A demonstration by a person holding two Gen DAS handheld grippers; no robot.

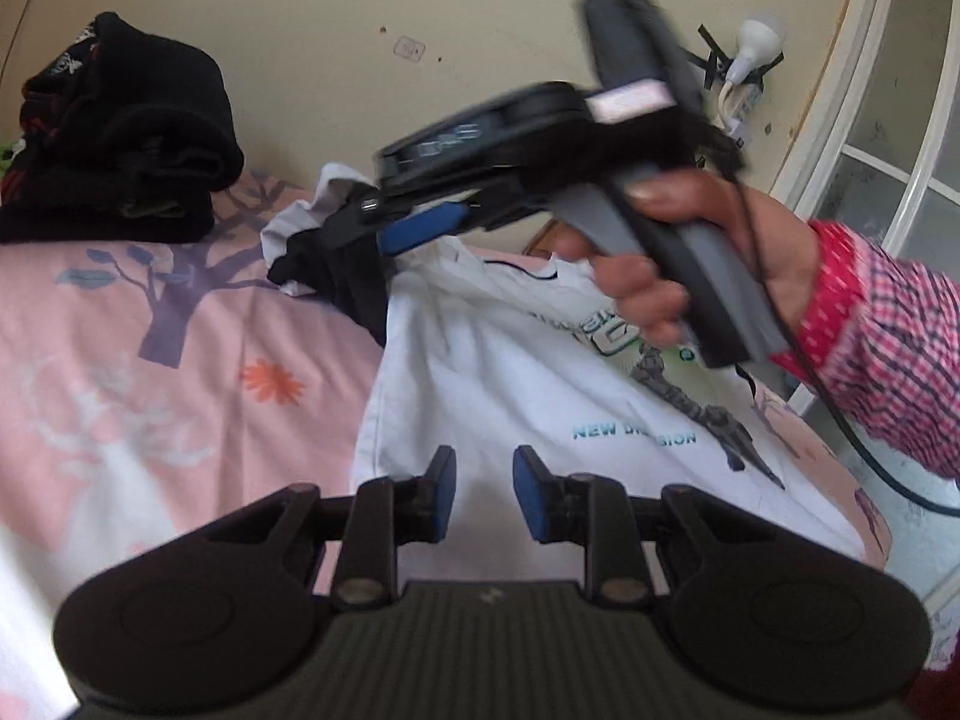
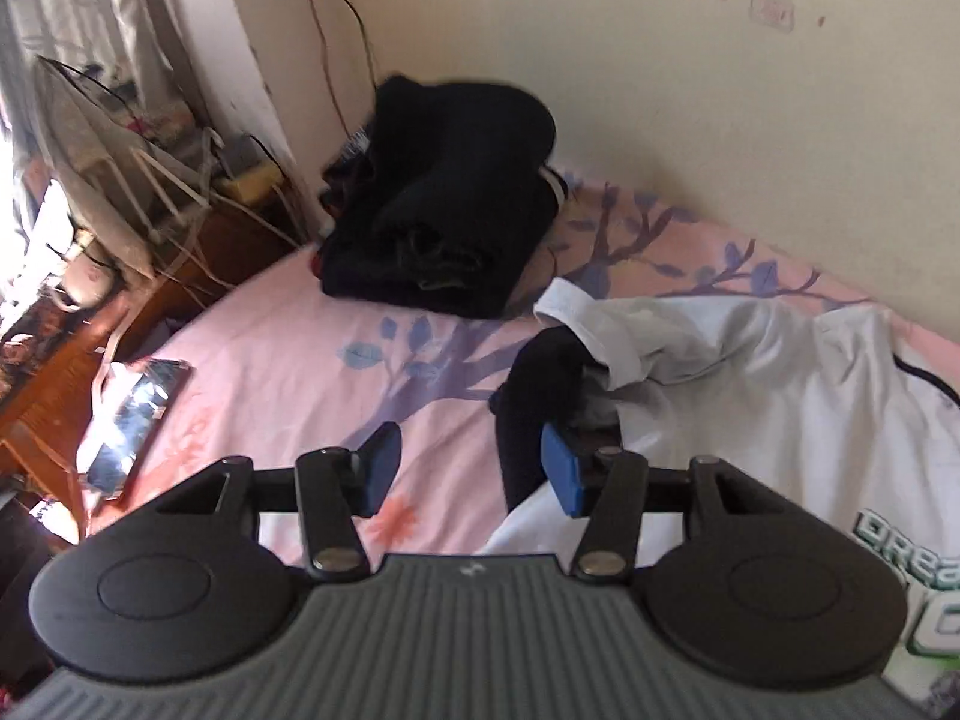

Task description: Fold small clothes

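Observation:
A white T-shirt [image 1: 480, 372] [image 2: 750, 408] with a green and grey print lies spread on the pink flowered bedsheet [image 1: 150, 360] [image 2: 288, 360]. Its sleeve is bunched, white cloth over a black part [image 1: 354, 282] [image 2: 534, 396]. My left gripper [image 1: 485, 492] hovers over the shirt's lower body, its blue pads [image 1: 441, 495] a narrow gap apart with no cloth pinched. My right gripper [image 2: 474, 468] [image 1: 384, 228], held by a hand [image 1: 690, 252] in a pink checked sleeve, stands open at the bunched sleeve. The black cloth sits just inside its right pad [image 2: 564, 474].
A pile of folded black clothes [image 1: 120, 138] [image 2: 450, 210] sits at the back by the cream wall. A phone [image 2: 138, 414] lies near the bed's left edge, beside a cluttered wooden table [image 2: 54, 360]. A white window frame [image 1: 864, 120] stands at the right.

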